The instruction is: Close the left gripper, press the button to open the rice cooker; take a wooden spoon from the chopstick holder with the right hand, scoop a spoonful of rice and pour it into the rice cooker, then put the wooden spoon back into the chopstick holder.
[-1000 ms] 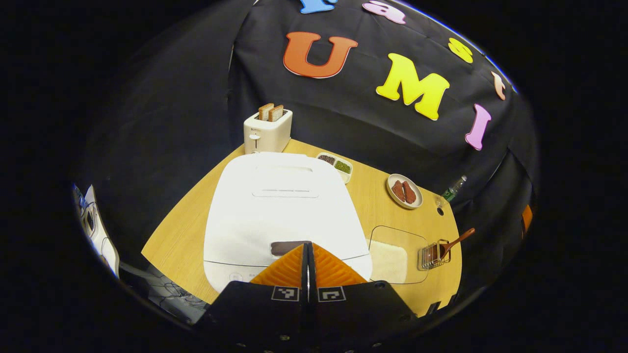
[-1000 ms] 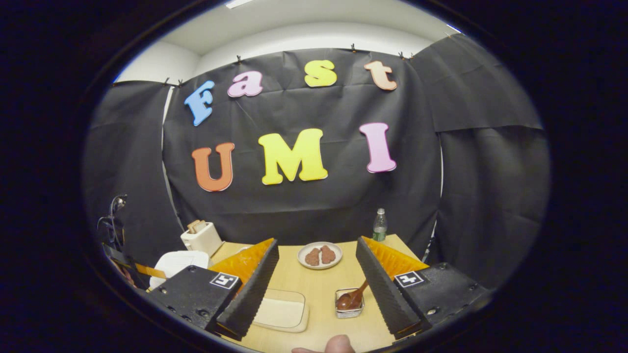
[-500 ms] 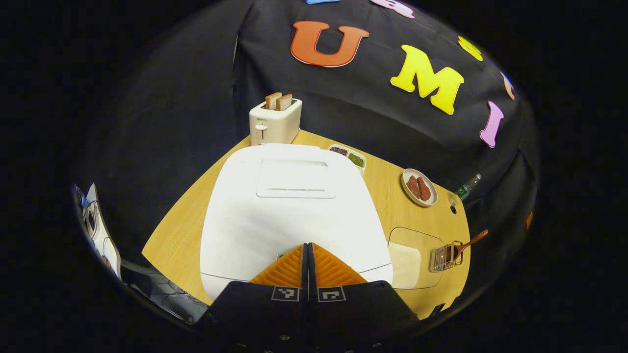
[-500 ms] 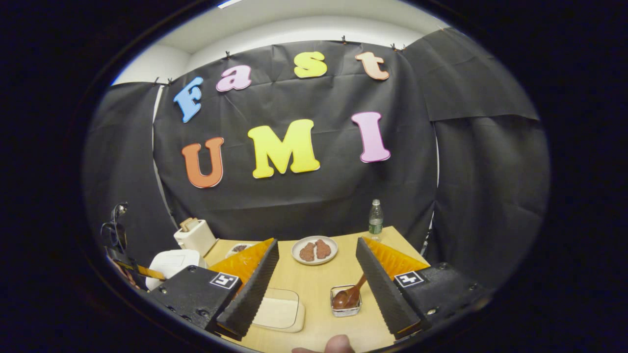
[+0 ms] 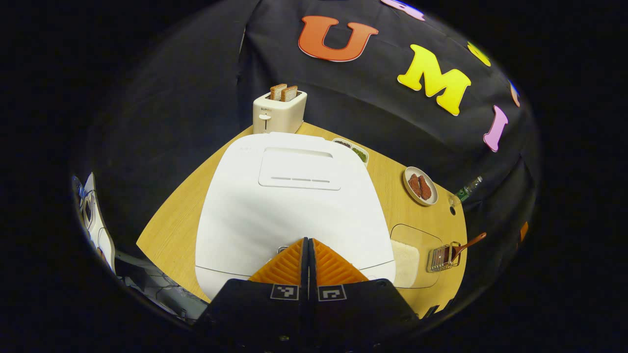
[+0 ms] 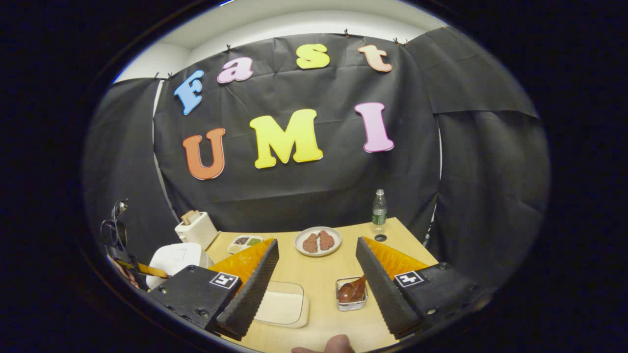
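Left gripper view, left to right. My left gripper (image 5: 308, 241): jaws pressed together, nothing between them, tips at the front edge of the white, rounded-square rice cooker (image 5: 289, 206); whether they touch its button I cannot tell. Lid is down. Cream two-slot toaster (image 5: 278, 112) with two bread slices stands behind the cooker at the far counter (image 5: 169, 228) edge. Right of the cooker: clear rectangular tray of white rice (image 5: 409, 255), then the wire chopstick holder (image 5: 441, 257) with the brown wooden spoon (image 5: 466, 243) leaning out of it, handle pointing right. Farther back, a round plate with two brown pieces (image 5: 419, 185).

Right gripper view, left to right. Rice cooker at far left, toaster behind it. My right gripper (image 6: 316, 294): jaws wide apart, empty, above the counter. Between them lie the rice tray and, to its right, the holder with the spoon's bowl up. Plastic bottle (image 6: 379, 208) stands at the far right corner.
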A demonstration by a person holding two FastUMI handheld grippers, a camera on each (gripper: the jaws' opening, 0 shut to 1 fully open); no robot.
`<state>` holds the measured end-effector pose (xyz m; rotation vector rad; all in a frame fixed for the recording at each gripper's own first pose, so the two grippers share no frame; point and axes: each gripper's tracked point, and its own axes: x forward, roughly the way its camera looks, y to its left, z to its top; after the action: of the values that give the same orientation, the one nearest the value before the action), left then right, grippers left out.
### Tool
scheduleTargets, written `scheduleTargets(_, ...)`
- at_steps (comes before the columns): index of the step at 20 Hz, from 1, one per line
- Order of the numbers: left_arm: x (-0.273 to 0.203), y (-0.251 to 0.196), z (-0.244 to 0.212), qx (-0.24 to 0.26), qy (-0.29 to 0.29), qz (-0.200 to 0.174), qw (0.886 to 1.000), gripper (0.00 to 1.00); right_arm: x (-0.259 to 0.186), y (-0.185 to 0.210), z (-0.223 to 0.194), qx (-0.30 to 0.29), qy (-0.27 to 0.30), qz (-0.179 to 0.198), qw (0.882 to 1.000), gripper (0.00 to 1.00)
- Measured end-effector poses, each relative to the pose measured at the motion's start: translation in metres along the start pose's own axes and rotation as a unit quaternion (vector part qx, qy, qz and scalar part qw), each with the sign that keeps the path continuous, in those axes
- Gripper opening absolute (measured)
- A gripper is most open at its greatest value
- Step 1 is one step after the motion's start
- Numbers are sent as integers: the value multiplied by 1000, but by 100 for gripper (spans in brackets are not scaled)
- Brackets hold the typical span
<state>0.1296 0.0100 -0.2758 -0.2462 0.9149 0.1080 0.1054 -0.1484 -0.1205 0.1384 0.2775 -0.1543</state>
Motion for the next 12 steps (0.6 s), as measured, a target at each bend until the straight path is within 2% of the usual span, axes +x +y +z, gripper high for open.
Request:
scheduleTargets(1,-4,-1,4,6,-8,2,1000,0,-2,0,5,-1,-5,0,1000,100)
scheduleTargets(4,-32,-8,52,29,-94,8,995,0,-11,-8,19,-9,-23,-9,1000,100)
scheduleTargets(8,-70,-26,132,54,-236,-6,970,1,-21,-19,26,-17,-31,-20,999,100)
scheduleTargets(11,-79,-28,176,61,-296,-3,953,1,-27,-27,36,-24,-40,-26,999,100)
scheduleTargets(12,-82,-32,184,61,-300,-11,952,1,-30,-29,37,-26,-42,-29,998,100)
